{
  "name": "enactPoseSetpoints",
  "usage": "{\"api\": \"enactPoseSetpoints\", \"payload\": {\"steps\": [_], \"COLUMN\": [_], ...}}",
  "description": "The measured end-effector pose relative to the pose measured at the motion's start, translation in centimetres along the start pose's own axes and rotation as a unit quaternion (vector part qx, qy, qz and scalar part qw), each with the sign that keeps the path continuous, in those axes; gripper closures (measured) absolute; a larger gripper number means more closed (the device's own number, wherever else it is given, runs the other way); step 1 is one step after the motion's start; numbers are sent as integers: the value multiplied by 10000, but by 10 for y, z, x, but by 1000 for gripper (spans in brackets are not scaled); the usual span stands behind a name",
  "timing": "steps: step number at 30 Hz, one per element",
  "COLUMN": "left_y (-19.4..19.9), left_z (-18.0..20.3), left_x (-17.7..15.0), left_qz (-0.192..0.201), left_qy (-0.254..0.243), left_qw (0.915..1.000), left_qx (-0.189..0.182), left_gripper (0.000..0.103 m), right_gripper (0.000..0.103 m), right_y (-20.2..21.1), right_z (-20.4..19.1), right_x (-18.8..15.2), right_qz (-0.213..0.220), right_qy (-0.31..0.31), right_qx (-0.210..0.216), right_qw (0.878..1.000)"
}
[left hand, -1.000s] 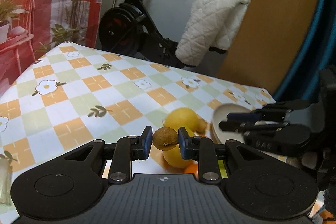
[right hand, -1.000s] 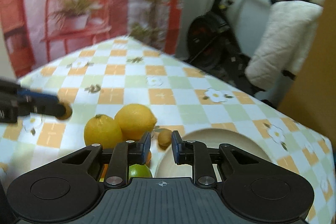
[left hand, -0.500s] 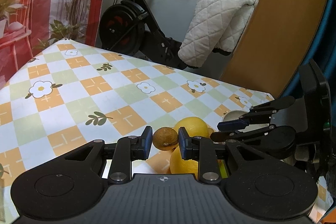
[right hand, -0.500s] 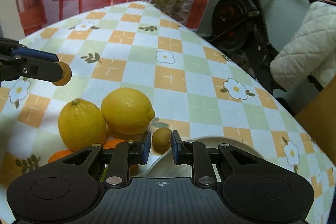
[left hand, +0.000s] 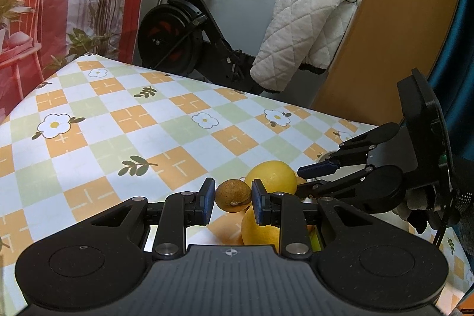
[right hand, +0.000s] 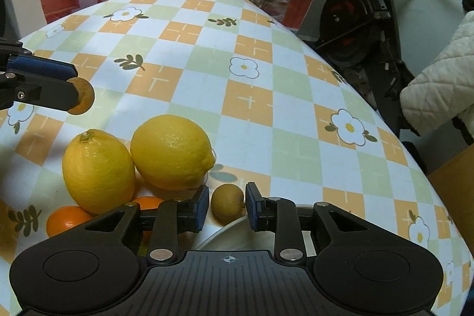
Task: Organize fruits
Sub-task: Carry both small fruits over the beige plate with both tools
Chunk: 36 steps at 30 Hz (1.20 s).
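Observation:
My left gripper (left hand: 233, 196) is shut on a small brown round fruit (left hand: 232, 194), held above the checkered tablecloth (left hand: 133, 120). In the right wrist view that same fruit (right hand: 84, 96) shows at the left gripper's tips (right hand: 74, 92). A second small brown fruit (right hand: 226, 202) lies on the cloth between the pads of my right gripper (right hand: 225, 205). Those jaws are opening and a thin gap shows beside the fruit. Two lemons (right hand: 170, 151) (right hand: 97, 171) lie just beyond, touching each other. The right gripper (left hand: 305, 178) reaches in from the right in the left wrist view.
Two small oranges (right hand: 66, 222) (right hand: 148, 202) sit under the lemons, partly hidden by my fingers. A pale plate's rim (right hand: 219, 233) lies beside the small fruit. An exercise bike (left hand: 183, 28) and a quilted white jacket (left hand: 305, 28) stand past the table's far edge.
The right gripper dropped and tilted toward the fruit pile, bringing the small brown fruit between its pads, which stand a little wider. The left gripper kept its fruit and hardly moved.

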<state>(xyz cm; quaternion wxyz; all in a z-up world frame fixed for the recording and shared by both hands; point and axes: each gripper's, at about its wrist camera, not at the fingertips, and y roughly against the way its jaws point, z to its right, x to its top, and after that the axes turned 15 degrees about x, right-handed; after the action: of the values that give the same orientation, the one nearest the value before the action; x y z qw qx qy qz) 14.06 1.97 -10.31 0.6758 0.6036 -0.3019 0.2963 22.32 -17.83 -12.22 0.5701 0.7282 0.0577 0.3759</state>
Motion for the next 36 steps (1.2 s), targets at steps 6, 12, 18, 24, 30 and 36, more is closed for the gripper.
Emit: {"api": "enactPoseSetpoints", "payload": {"steps": [6,12,18,24,30,36], "left_y": [-1,0,8,15,10,-16], "left_z": [1,3,11,29,56,93], "left_x": [0,1,2,5,9,9], "left_qz": [6,35,154,290,331,84], "left_qy": [-44,-123,-278,-557,-842,-1142], "left_qw": [10000,9999,9995,9980,9958,9925], "left_qx": [37,69,81,21,-168,-422], "left_gripper": [75,75,75,75,75,75], "right_gripper": [78,80,80,80,80,80], "right_y": [-7,-5,15,42,67,77], "right_z": [-5,-7,-7,-6,-1,11], "right_x": [1,-2,-9,-27,-62,-104], "right_qz": [-130,-57,276,830,1402,1699], "right_qy": [123,115,-30,-359,-873,-1608], "right_qx": [-99,-165,-303,-335,-316,-429], "right_qw": [9998,9998,9992,9953,9858,9713]}}
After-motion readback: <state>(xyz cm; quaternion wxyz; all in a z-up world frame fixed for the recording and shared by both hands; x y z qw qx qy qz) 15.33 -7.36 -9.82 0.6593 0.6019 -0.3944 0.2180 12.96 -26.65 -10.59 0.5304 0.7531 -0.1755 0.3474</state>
